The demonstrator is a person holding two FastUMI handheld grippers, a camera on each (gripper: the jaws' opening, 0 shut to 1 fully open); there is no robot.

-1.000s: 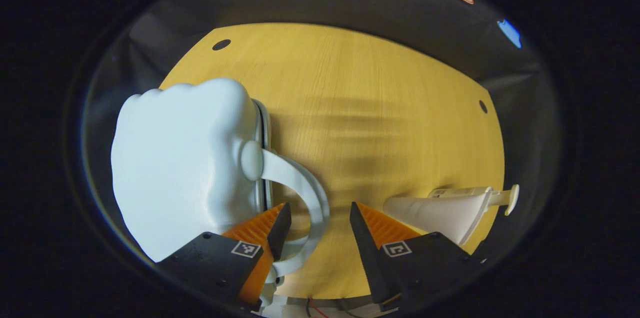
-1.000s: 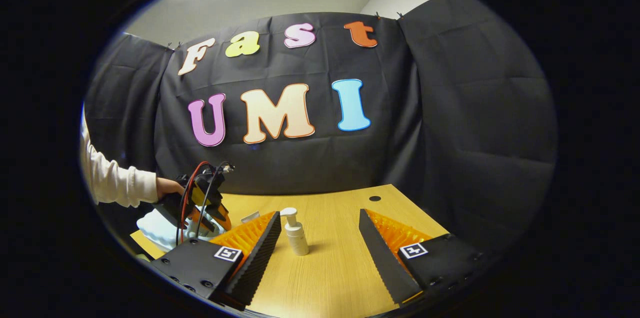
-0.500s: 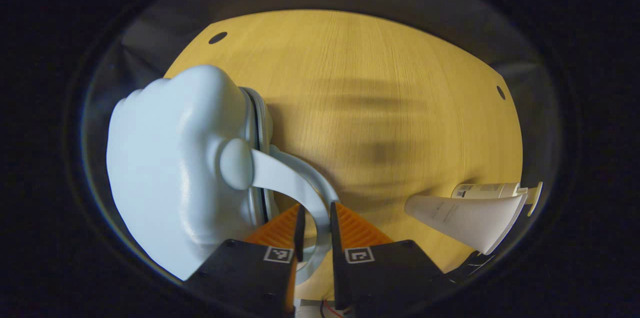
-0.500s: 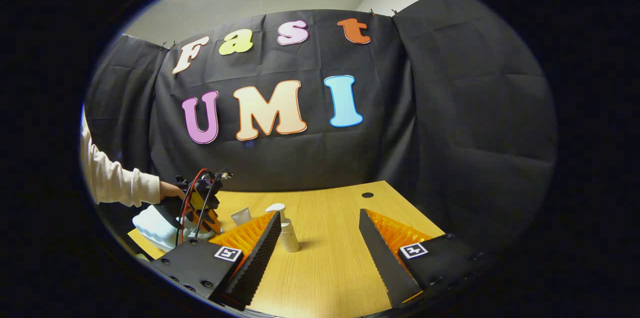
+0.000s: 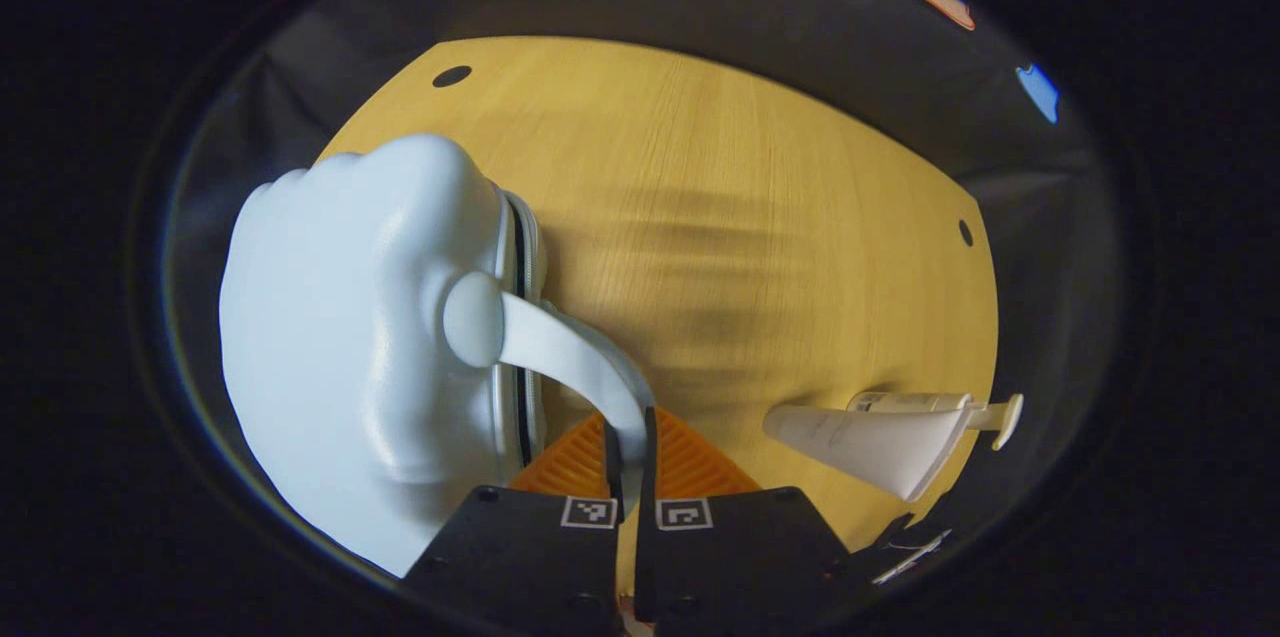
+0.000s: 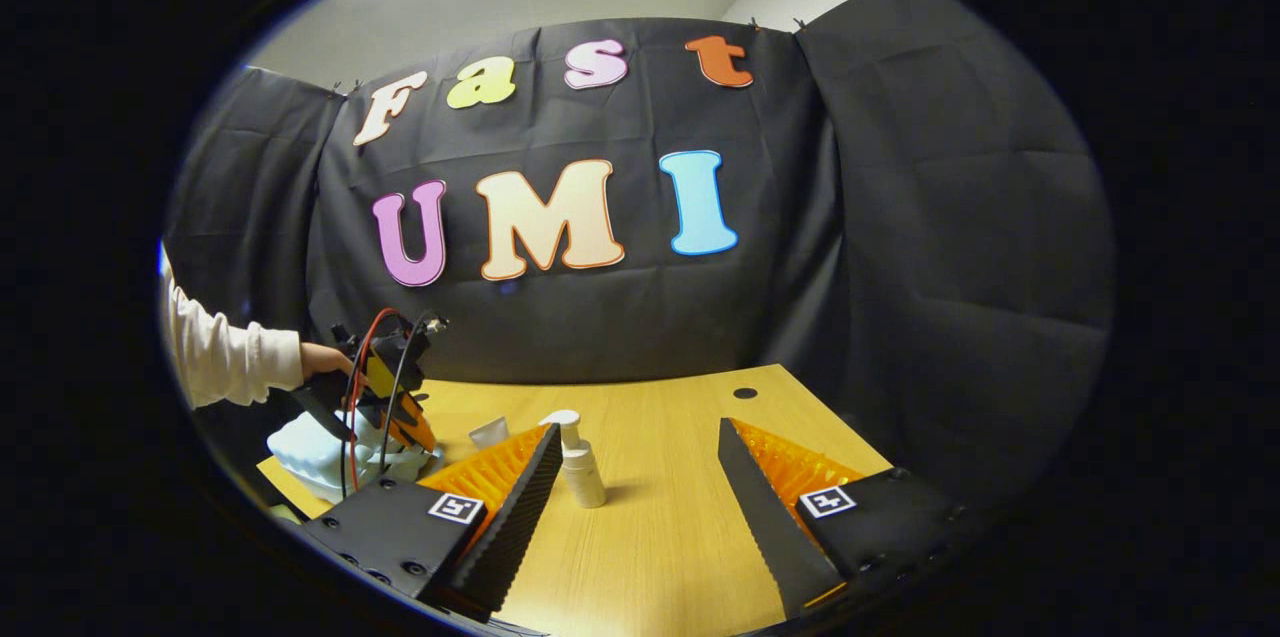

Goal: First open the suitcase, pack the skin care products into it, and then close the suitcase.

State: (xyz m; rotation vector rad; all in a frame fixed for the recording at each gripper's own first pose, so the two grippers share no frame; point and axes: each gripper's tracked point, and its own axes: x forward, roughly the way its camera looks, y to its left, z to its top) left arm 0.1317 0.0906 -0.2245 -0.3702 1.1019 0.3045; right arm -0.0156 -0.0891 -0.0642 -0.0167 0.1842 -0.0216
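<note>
Left tool (image 5: 628,437) is pinching the suitcase (image 5: 360,347) handle (image 5: 570,357), case lying to its left; right tool (image 6: 635,477) is gaping wide.

A light wooden table (image 5: 760,177) carries a pale suitcase (image 5: 350,337), a white tube (image 5: 860,437) and a pump bottle (image 6: 580,462).

Both views share the table (image 5: 760,217)

Suitcase (image 5: 350,347) lower edge hidden behind the left claw (image 5: 628,457); handle (image 5: 570,357) end lost between its fingers. Pump bottle (image 5: 905,403) mostly covered by the tube (image 5: 870,437). Tube (image 6: 487,432) half hidden behind a right claw (image 6: 630,477) finger; suitcase (image 6: 310,452) partly covered.
</note>
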